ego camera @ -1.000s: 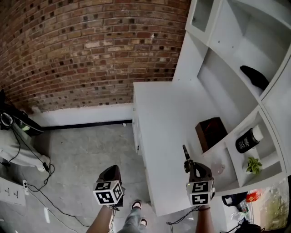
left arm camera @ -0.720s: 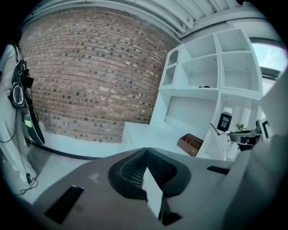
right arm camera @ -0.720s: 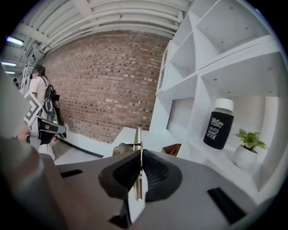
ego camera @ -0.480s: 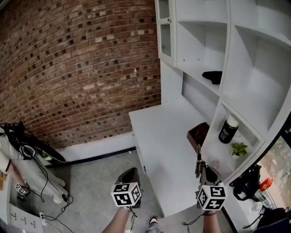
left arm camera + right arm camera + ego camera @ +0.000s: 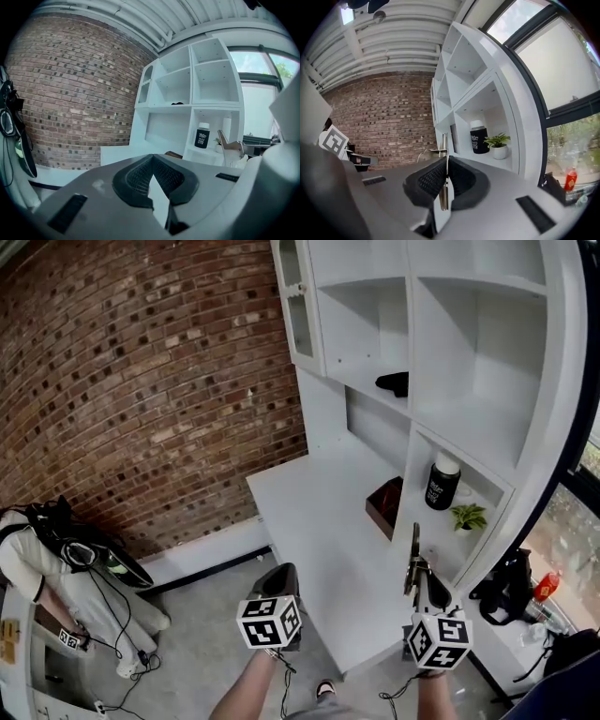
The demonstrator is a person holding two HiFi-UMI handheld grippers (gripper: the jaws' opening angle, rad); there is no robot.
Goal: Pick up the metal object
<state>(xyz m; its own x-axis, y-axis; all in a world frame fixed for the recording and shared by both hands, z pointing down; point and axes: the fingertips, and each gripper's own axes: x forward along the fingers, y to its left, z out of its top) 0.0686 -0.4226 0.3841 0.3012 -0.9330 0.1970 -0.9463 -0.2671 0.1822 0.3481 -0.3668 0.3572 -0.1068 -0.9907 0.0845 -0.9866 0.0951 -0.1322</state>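
- The right gripper (image 5: 418,583) has its jaws clamped on the metal object (image 5: 414,547), a thin flat strip that sticks up out of the pads (image 5: 425,180).
- Gripper and metal object hang above the near right corner of the white table (image 5: 309,512), clear of its surface.
- The left gripper (image 5: 281,572) has its jaws together with nothing between them, and sits off the table's near left corner, over the floor.
- A brown box (image 5: 384,505) lies at the table's right edge, below a black bottle (image 5: 441,486) and a small plant (image 5: 467,517).
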